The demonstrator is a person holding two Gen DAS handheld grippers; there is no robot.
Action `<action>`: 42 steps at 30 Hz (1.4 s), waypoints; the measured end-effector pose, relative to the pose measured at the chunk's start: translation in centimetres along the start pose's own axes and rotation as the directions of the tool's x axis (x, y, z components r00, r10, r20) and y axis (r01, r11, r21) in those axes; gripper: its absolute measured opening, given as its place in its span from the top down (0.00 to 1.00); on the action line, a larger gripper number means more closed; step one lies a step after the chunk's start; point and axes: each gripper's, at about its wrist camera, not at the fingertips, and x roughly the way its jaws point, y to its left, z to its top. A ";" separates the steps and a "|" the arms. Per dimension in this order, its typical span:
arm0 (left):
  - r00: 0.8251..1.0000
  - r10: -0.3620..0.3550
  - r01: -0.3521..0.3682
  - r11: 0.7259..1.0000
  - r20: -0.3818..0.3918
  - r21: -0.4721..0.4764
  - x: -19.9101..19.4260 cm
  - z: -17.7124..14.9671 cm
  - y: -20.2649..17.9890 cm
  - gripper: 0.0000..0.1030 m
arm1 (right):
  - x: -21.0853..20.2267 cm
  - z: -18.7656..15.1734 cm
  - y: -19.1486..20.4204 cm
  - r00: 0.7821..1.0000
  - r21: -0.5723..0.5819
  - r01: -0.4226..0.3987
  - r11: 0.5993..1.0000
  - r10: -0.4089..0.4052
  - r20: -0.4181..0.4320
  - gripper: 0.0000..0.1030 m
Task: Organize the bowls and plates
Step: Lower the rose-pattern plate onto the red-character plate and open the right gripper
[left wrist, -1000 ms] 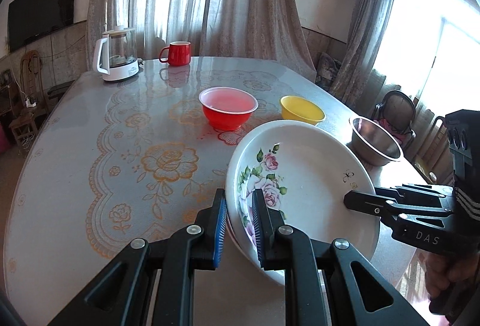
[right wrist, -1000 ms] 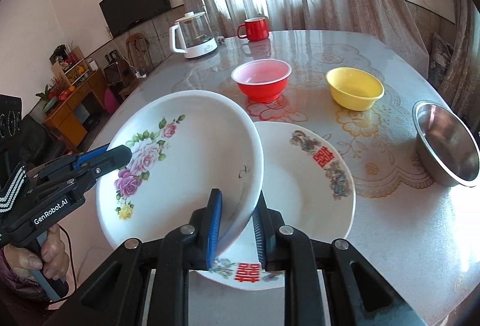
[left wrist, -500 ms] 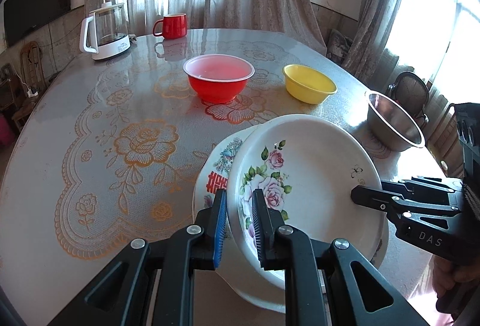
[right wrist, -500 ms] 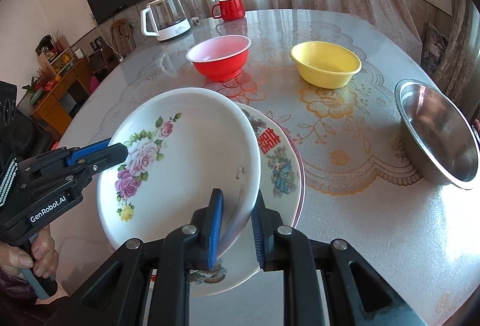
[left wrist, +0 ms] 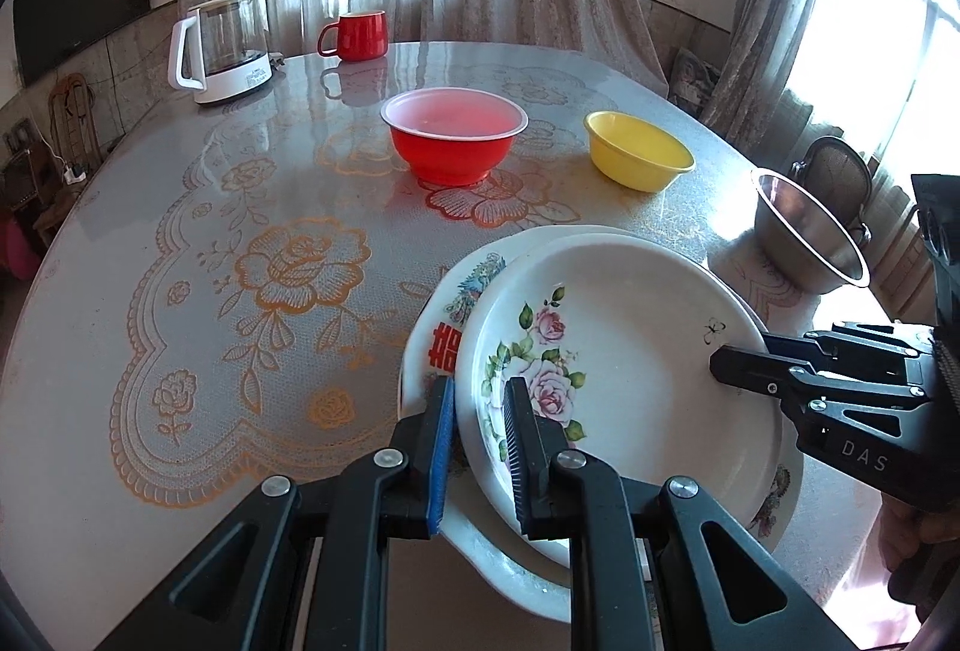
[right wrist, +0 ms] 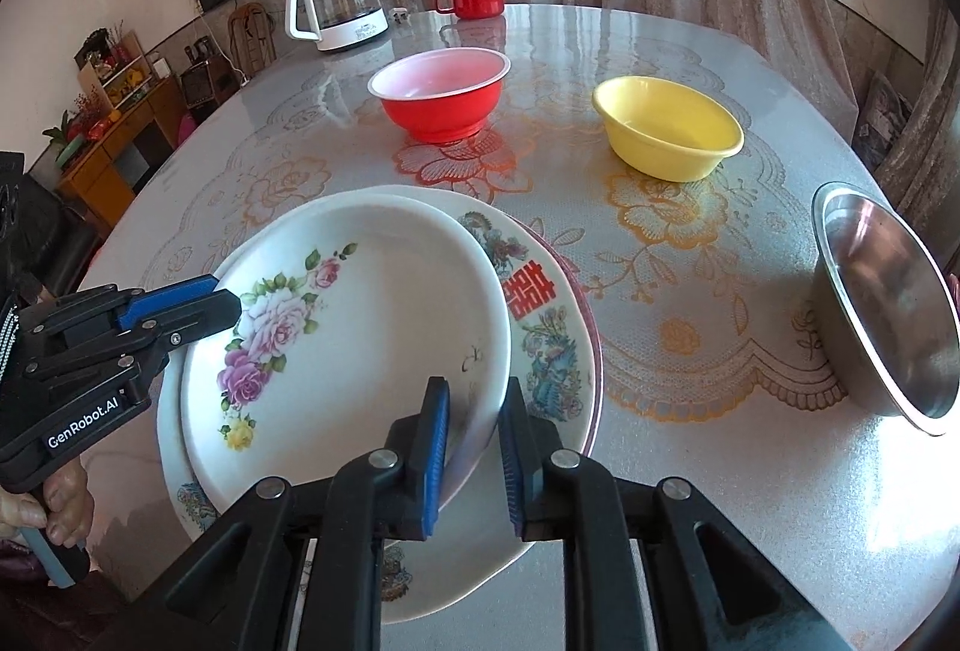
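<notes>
Gripping opposite rims of a white, rose-painted ceramic plate (left wrist: 630,351), the left gripper (left wrist: 478,447) and right gripper (right wrist: 472,450) each pinch its edge between blue-padded jaws — the plate sits tilted over a larger white plate with red characters and bird motifs (right wrist: 540,315), near the front of a round, glossy table with an orange floral-lace pattern (left wrist: 240,261). Beyond stand a red plastic bowl (left wrist: 454,144) and a yellow plastic bowl (left wrist: 639,158); a stainless-steel bowl (right wrist: 888,303) lies to the right. At the far edge — a white-based glass kettle (left wrist: 219,48) and a red mug (left wrist: 357,36).
</notes>
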 end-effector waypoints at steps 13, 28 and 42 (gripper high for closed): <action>0.999 -0.045 0.045 0.999 -0.001 0.000 -0.7 -0.6 0.0 0.84 | -0.7 -0.4 0.3 0.997 0.015 0.070 0.997 -0.070 0.024 0.83; 0.998 -0.057 0.056 0.998 0.024 0.022 -1.6 -1.1 0.3 0.84 | -1.2 -1.4 1.2 0.991 0.013 0.123 0.992 -0.124 0.044 0.82; 0.996 -0.064 0.068 0.996 0.064 -0.054 -2.8 -1.4 1.9 0.80 | -2.0 -2.1 0.9 0.996 0.091 0.080 0.993 -0.084 0.037 0.80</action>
